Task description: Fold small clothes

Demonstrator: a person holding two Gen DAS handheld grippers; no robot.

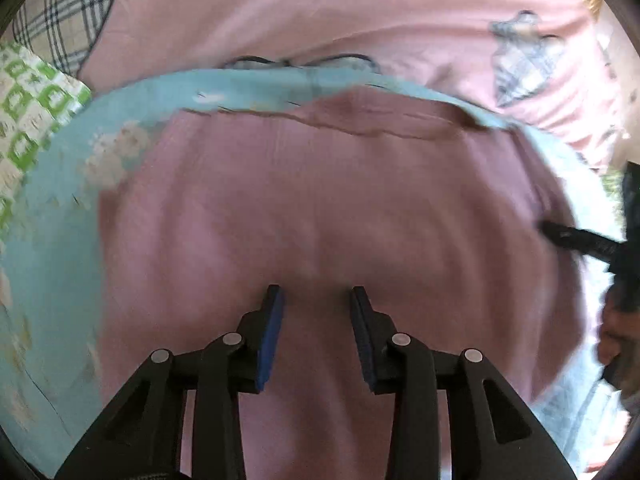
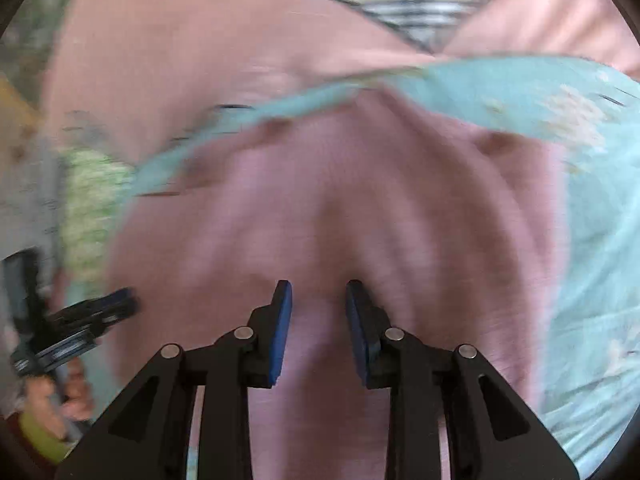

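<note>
A mauve-pink garment lies flat on a light blue patterned cloth. It also fills the middle of the right wrist view, where the blue cloth shows at the right. My left gripper is open and empty just above the garment's near part. My right gripper is open and empty over the garment too. The right gripper's fingers show at the garment's right edge in the left wrist view. The left gripper shows at the garment's left edge in the right wrist view.
A pale pink sheet with plaid patches covers the surface beyond. A green and white patterned cloth lies at the far left. Both views are motion-blurred.
</note>
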